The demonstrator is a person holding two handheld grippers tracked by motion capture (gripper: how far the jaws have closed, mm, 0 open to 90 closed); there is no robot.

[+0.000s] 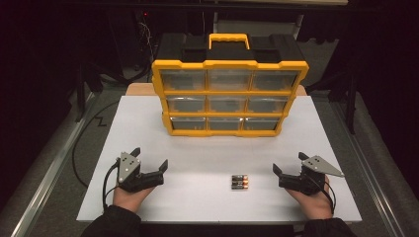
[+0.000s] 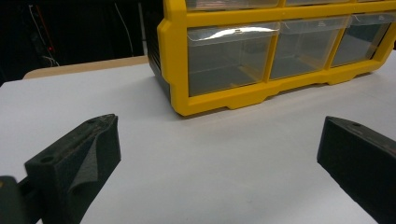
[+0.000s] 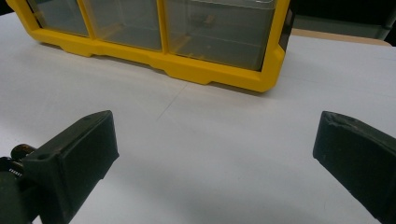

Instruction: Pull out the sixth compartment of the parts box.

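- High view: a white table top (image 1: 207, 148) with a yellow drawer organiser (image 1: 230, 96) standing upright at the far middle, black body behind, yellow handle on top. Nine clear drawers in three rows of three, all pushed in.
- High view: three batteries (image 1: 239, 182) lie side by side, touching, on the near part of the table, between the two grippers and closer to the right one. Nothing touches them.
- High view: left gripper (image 1: 148, 158) held low over the near left of the table, a grey three-cornered plate on top, jaws spread wide with nothing between them. The hand (image 1: 129, 196) comes in from the bottom edge in a dark sleeve.
- High view: right gripper (image 1: 290, 163) low over the near right, well apart from the batteries, jaws wide and empty; its hand (image 1: 312, 201) below it.
- Left gripper view: both black jaws rise at the picture's edges, far apart, bare white table between. Ahead stands the organiser's bottom row; the nearest clear drawer (image 2: 229, 58) looks empty. A strip of wooden edge (image 2: 84, 67) shows behind the white top.
- Right gripper view: jaws again set wide, holding nothing. Organiser's bottom row ahead; in the nearest drawer (image 3: 217, 30) a small dark item shows through the clear front, too blurred to identify. Part of one battery (image 3: 18, 151) peeks beside the jaw at picture left.
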